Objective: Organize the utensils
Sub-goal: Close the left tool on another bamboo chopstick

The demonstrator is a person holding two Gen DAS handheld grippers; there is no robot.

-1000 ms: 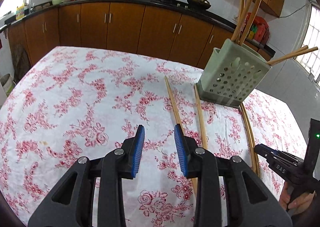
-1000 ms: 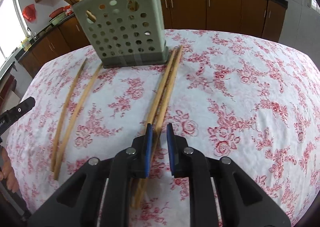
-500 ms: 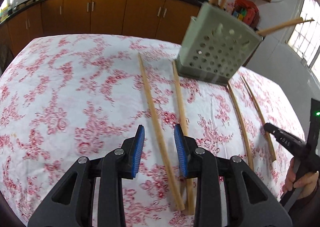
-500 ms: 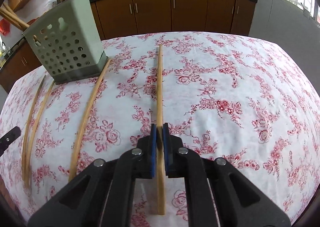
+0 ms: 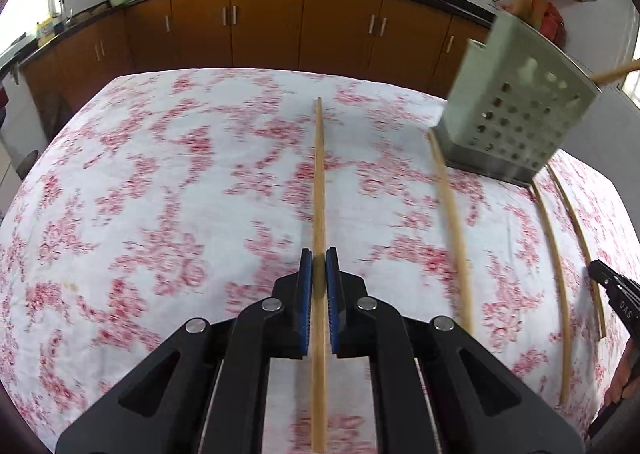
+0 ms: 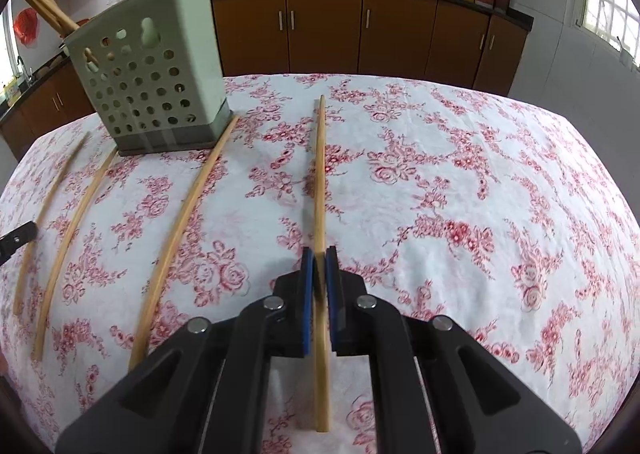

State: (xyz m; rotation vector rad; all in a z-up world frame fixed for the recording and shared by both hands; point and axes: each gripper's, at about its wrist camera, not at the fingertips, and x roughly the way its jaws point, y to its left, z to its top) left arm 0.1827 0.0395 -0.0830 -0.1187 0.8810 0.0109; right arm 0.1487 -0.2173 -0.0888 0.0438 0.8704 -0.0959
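My left gripper [image 5: 319, 260] is shut on a wooden chopstick [image 5: 319, 182] that runs forward between its blue pads. My right gripper [image 6: 319, 258] is shut on another wooden chopstick [image 6: 320, 174] the same way. A pale green perforated utensil holder [image 5: 516, 114] with several chopsticks standing in it sits on the floral tablecloth; it also shows in the right wrist view [image 6: 148, 86]. Loose chopsticks lie beside it: one [image 5: 452, 230] left of the holder, two [image 5: 554, 254] to its right.
The table has a white cloth with red flowers [image 6: 440, 194]. Brown kitchen cabinets [image 5: 260, 30] and a black counter with pans stand behind. In the right wrist view three loose chopsticks [image 6: 184, 222] lie left of my held one. The right gripper's tip [image 5: 616, 290] shows at the left view's edge.
My left gripper swung over a loose chopstick and shut on it. My right gripper, shut on its chopstick half a second ago, keeps hold of it.
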